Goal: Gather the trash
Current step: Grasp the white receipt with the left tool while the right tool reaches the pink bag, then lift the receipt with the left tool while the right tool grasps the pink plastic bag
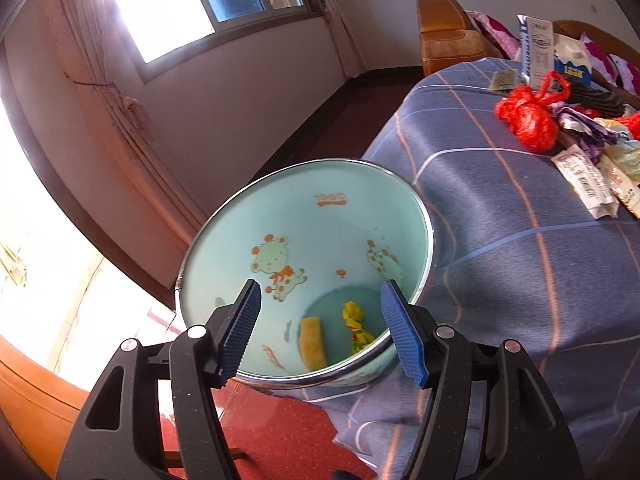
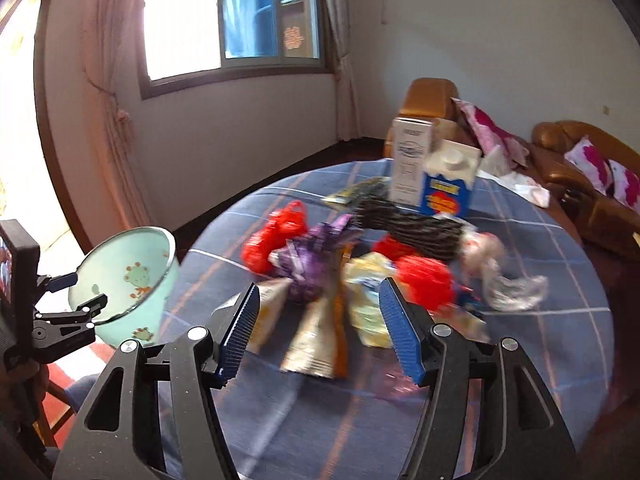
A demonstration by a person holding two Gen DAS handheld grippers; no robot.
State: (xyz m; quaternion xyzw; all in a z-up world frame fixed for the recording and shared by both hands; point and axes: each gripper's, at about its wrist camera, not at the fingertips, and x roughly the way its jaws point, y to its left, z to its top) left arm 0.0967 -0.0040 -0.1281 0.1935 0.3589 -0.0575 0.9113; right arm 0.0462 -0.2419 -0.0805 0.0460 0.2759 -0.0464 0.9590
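A mint-green trash bin (image 1: 280, 208) with cartoon prints leans tilted against the table edge. A yellow sponge piece (image 1: 314, 342) and a crumpled yellow wrapper (image 1: 356, 326) lie in its bottom. My left gripper (image 1: 320, 286) is open over the bin's near rim, which passes between the fingers untouched. The right wrist view shows that gripper (image 2: 78, 292) at the bin (image 2: 132, 276). My right gripper (image 2: 320, 284) hangs open and empty above the blurred trash pile: red bag (image 2: 276, 236), purple wrapper (image 2: 312, 256), snack pouch (image 2: 316, 336), second red bag (image 2: 424, 280), clear plastic (image 2: 504, 280).
The round table (image 2: 520, 360) wears a blue plaid cloth. A white box (image 2: 410, 160) and a blue-and-white carton (image 2: 450, 184) stand at its far side, behind a black mesh bundle (image 2: 416, 228). A brown sofa (image 2: 580, 184) with pink cushions lies beyond. Red floor (image 1: 280, 428) is below the bin.
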